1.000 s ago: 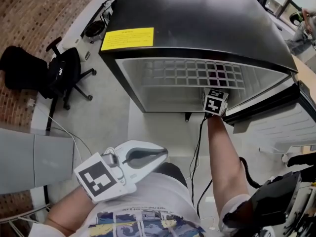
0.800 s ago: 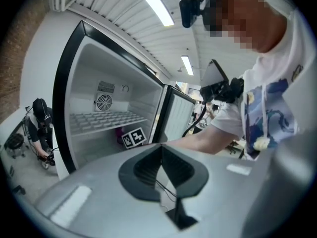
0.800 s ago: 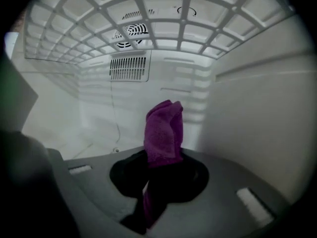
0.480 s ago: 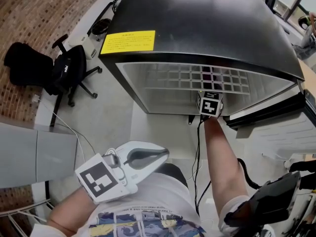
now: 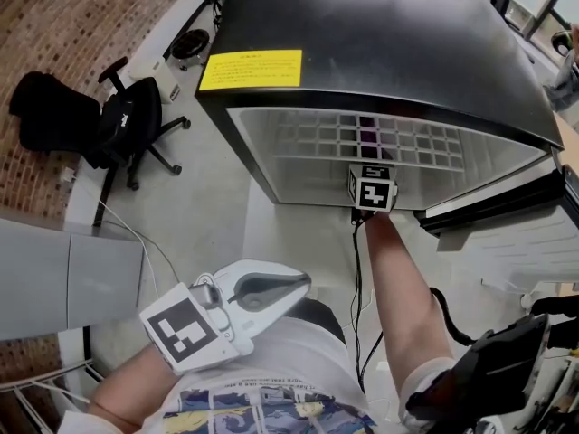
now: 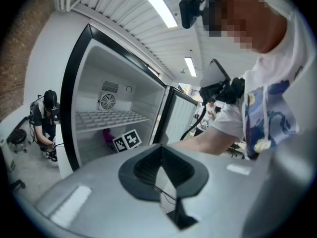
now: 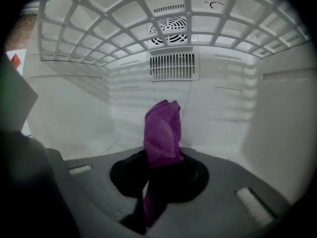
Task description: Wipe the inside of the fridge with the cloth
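The black fridge stands open, showing its white inside. My right gripper is inside it, below the wire shelf, and is shut on the purple cloth. The cloth sticks up from the jaws towards the back wall. In the head view only that gripper's marker cube shows at the fridge's mouth, with the cloth glimpsed through the shelf. My left gripper hangs near my body, jaws together and holding nothing. In the left gripper view the cloth shows beside the cube.
The fridge door stands open to the right. A vent grille and a round fan sit on the back wall. A black office chair stands left of the fridge, cables trail on the floor, and a person crouches at the far left.
My right gripper has moved to the left along the fridge's mouth with the cloth in it. The left gripper has stayed where it was.
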